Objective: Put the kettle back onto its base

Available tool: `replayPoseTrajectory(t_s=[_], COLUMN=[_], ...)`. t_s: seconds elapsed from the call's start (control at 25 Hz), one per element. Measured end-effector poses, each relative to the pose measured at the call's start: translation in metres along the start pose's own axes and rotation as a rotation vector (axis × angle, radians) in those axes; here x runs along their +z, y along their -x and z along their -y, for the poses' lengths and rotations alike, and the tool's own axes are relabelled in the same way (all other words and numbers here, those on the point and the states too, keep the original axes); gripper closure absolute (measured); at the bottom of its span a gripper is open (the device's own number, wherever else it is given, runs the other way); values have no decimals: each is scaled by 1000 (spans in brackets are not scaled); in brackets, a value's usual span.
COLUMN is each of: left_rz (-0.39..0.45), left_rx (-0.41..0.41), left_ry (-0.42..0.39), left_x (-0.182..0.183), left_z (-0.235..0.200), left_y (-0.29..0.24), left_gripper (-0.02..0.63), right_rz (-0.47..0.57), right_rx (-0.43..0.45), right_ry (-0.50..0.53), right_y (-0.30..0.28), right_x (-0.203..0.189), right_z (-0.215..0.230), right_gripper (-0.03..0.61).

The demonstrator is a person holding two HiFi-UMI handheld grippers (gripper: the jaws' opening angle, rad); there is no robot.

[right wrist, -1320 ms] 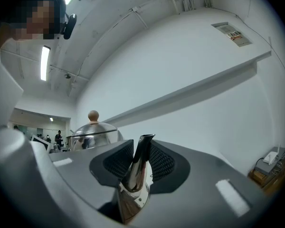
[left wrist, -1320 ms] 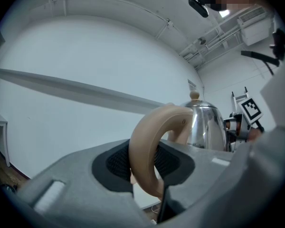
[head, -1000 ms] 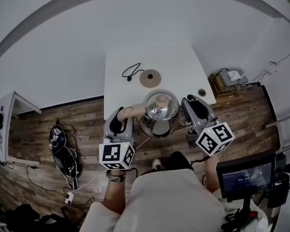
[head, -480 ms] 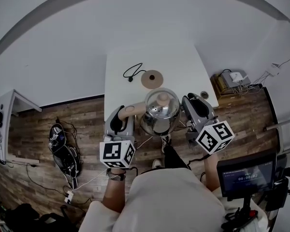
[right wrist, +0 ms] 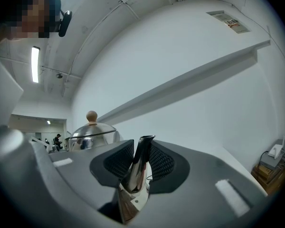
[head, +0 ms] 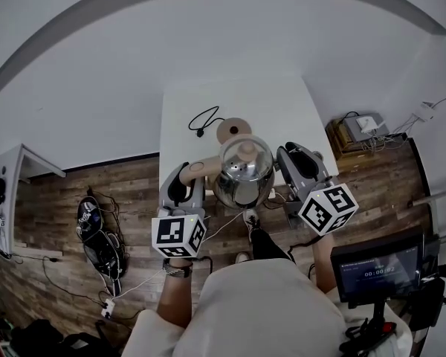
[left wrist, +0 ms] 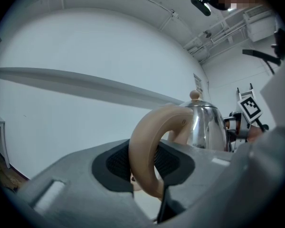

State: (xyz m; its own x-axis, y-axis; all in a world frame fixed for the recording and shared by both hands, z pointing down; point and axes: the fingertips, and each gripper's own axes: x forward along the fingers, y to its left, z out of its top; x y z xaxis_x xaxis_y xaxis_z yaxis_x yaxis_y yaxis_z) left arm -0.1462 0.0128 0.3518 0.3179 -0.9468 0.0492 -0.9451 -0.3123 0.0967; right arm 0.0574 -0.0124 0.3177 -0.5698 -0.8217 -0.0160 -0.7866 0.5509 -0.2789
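The polished steel kettle (head: 243,173) with a beige loop handle (left wrist: 142,146) stands upright over the near edge of the white desk (head: 282,110), its wooden lid knob (head: 247,152) on top. Its long axis, from handle to spout (right wrist: 141,154), runs parallel to that near edge. The handle points to the person's left and the spout to the person's right.

The left hand-held gripper (left wrist: 145,163) is part-way closed, with its ribbed black pads clamped on the lower arc of the handle loop. The right hand-held gripper (right wrist: 139,164) is also part-way closed, with its pads set against both sides of the narrow steel spout. The kettle is carried between the two.

The round tan base (head: 230,129) lies flat on the desk just beyond the kettle, toward the far edge. Its black cord (head: 201,117) loops off toward the left edge.

In the head view the kettle body covers the desk surface beneath it, so it cannot be told whether the underside touches the desk. The same body hides the near rim of the base. In each gripper view the gripper's own grey shell cuts off the lower part of the kettle.
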Motion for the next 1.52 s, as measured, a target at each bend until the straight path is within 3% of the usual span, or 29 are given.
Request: replayPoseTrajectory(t_s=[0.4,1.52], left_rz=[-38,-149], left_rx=[24,75], left_ry=[9,50], left_x=[-8,-54], left_z=[-28,-96], left_y=[-81,-209], left_gripper=[495,495], right_rz=[-32,-148], right_rx=[9,44], right_ry=[-18,-36], right_y=[-77,-214], right_x=[0,-37], right_z=[54,133], right_gripper=[486,488])
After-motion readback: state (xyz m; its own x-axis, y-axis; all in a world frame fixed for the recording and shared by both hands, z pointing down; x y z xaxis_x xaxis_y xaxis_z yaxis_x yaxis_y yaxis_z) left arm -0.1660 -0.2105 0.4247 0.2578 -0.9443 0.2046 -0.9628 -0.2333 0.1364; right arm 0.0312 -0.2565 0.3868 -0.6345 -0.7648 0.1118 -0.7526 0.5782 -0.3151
